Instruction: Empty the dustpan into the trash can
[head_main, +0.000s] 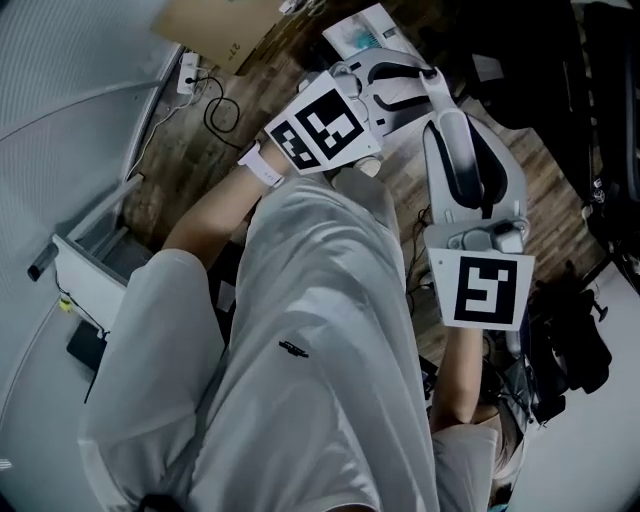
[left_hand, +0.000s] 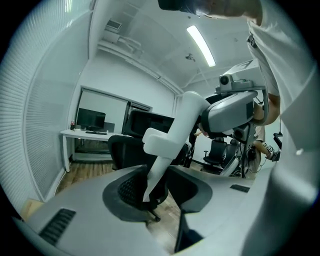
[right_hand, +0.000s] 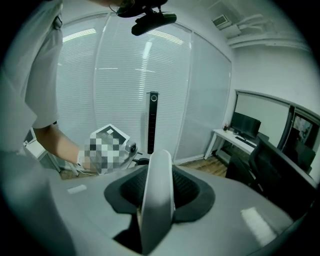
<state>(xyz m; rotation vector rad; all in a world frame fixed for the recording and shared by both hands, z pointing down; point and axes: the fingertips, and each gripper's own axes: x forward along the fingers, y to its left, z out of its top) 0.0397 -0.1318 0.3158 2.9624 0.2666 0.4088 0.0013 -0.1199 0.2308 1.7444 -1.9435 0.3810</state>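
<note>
Neither a dustpan nor a trash can shows in any view. In the head view both grippers are held out in front of a person in a white shirt, over a wooden floor. My left gripper (head_main: 400, 90) (left_hand: 175, 200) stands open, with a strip of floor showing between its jaws. The tip of a white handle-like piece (left_hand: 170, 135) (head_main: 434, 85) hangs loose over its dark pad. That piece runs back to my right gripper (head_main: 447, 120) (right_hand: 160, 200). There the white piece (right_hand: 157, 190) rises out of the gap between the jaws, which are closed on it.
A power strip (head_main: 188, 72) with a looped cable and a paper sheet (head_main: 362, 35) lie on the floor ahead. A black bag (head_main: 565, 340) sits to the right. Black office chairs (left_hand: 125, 150), a desk (left_hand: 90, 132) and a blind-covered glass wall (right_hand: 190, 90) surround the spot.
</note>
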